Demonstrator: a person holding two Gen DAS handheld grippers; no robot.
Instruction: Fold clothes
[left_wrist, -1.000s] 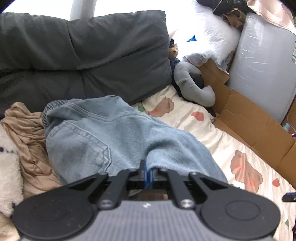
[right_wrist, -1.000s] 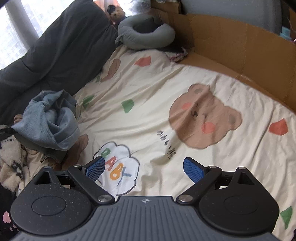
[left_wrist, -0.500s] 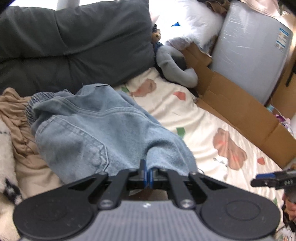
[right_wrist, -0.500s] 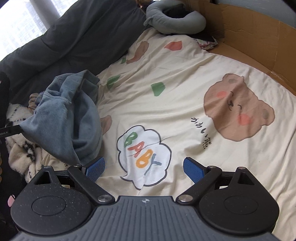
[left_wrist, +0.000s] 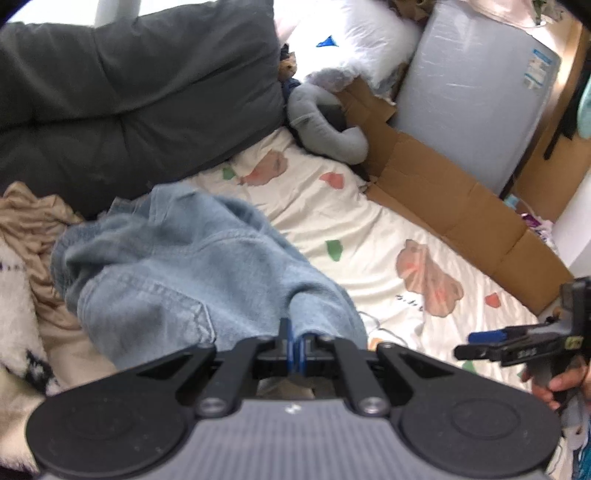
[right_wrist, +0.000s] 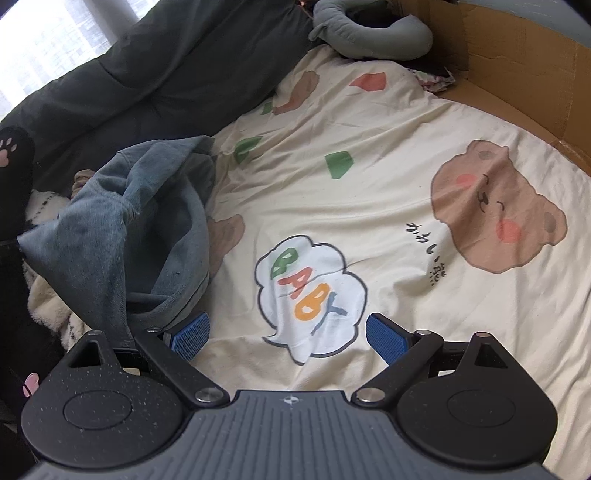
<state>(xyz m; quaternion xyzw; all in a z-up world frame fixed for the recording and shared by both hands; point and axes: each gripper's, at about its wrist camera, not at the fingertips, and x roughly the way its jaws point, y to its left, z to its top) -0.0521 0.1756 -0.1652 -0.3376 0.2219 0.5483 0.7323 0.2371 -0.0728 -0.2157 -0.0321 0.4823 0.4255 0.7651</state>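
A pair of light blue jeans (left_wrist: 184, 273) lies bunched at the left of the cream bear-print sheet (left_wrist: 369, 229). My left gripper (left_wrist: 295, 339) is shut on a fold of the denim, which hangs from its tips. In the right wrist view the jeans (right_wrist: 110, 229) are pulled up into a peak at the far left. My right gripper (right_wrist: 288, 334) is open over the "BABY" print with nothing between its blue pads (right_wrist: 190, 334); the left pad is close to the jeans' lower edge. The right gripper (left_wrist: 484, 338) also shows at the right edge of the left wrist view, held by a hand.
A tan garment (left_wrist: 29, 221) and a white fluffy one (left_wrist: 14, 314) lie left of the jeans. A dark grey duvet (left_wrist: 129, 92) runs along the back. A grey neck pillow (left_wrist: 325, 125), cardboard (left_wrist: 443, 184) and a wrapped grey panel (left_wrist: 472, 92) border the sheet.
My left gripper has risen and drawn the jeans up and out over the sheet. The right gripper has shifted left toward the jeans and has come into the left wrist view.
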